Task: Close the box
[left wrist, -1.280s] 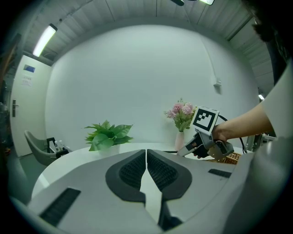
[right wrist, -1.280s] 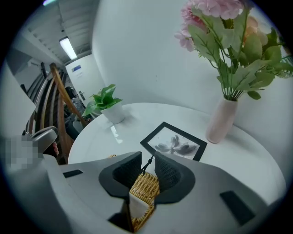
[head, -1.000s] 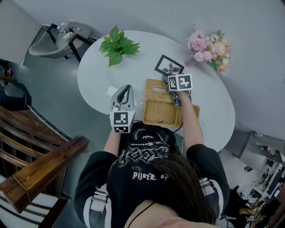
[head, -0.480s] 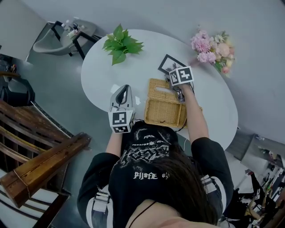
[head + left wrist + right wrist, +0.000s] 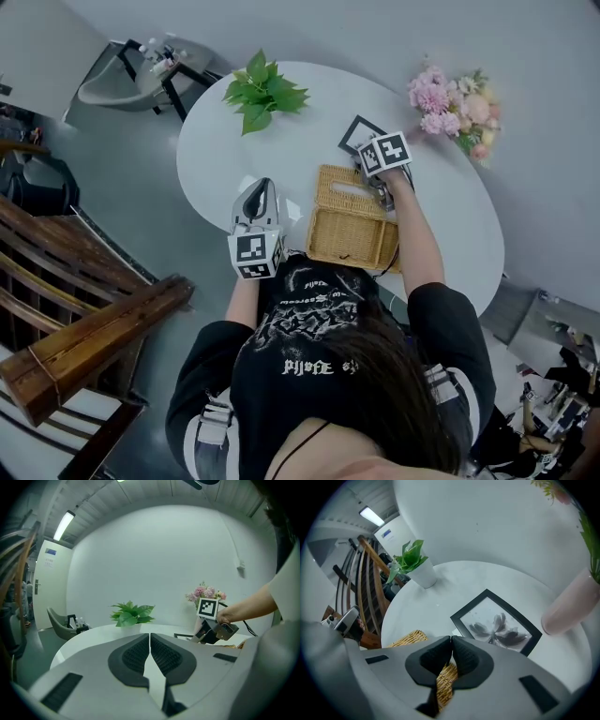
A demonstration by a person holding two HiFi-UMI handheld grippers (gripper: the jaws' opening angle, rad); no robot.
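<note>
So the wicker box (image 5: 349, 242) sat at the near edge of the white oval table (image 5: 281, 159), right in front of the person, and it wasn't closed yet: we could see its lid (image 5: 343, 184) flipped back on the far side of the basket. The right gripper (image 5: 366, 173) was down at the lid's far right corner, just near of the black picture frame (image 5: 497, 623). Its jaws were closing, with the tips all but meeting and wicker showing in the gap between the pads, so we read it as clamping onto the lid's edge. The left gripper (image 5: 149, 637) was off to the left of the box, clear of it, over the near left part of the table, with its jaws clenched together on nothing. A green plant (image 5: 262, 89) stood at the far left of the table and pink flowers (image 5: 450, 103) at the far right.
</note>
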